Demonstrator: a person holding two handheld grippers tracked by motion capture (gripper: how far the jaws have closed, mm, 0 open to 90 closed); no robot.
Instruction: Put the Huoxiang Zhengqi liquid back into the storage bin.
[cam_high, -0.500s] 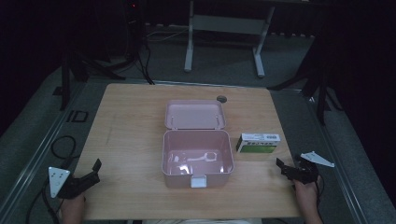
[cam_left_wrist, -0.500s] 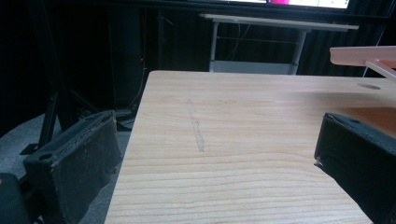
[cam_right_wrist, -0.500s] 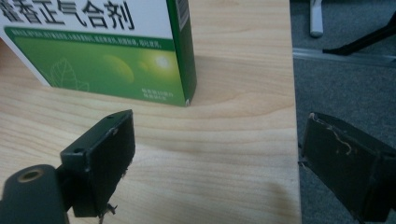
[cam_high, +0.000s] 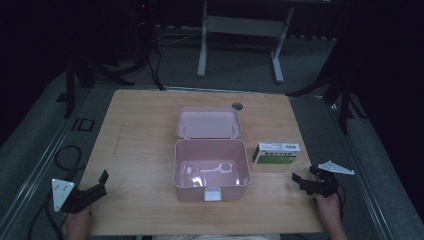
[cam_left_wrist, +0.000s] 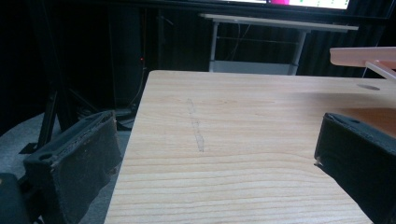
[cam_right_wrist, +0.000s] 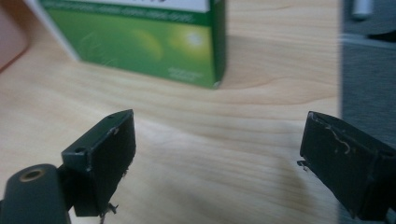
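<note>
The right gripper (cam_high: 302, 181), jaws spread wide and holding nothing, sits at the pale wooden table's (cam_high: 145, 145) near right corner, aimed at the small green-and-white cardboard box (cam_high: 276, 153) near it. The left gripper (cam_high: 99, 184), likewise spread, rests at the near left corner. The open pink plastic lidded case (cam_high: 211, 162) stands mid-table, just left of the box.

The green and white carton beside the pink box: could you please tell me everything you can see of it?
The carton is a small oblong cardboard pack, white on top and green on its front face, with print too small to read. It looks closed and lies flat on the wooden table, just right of the open pink box, apart from it. The right gripper points at it, jaws apart, not touching.
</note>
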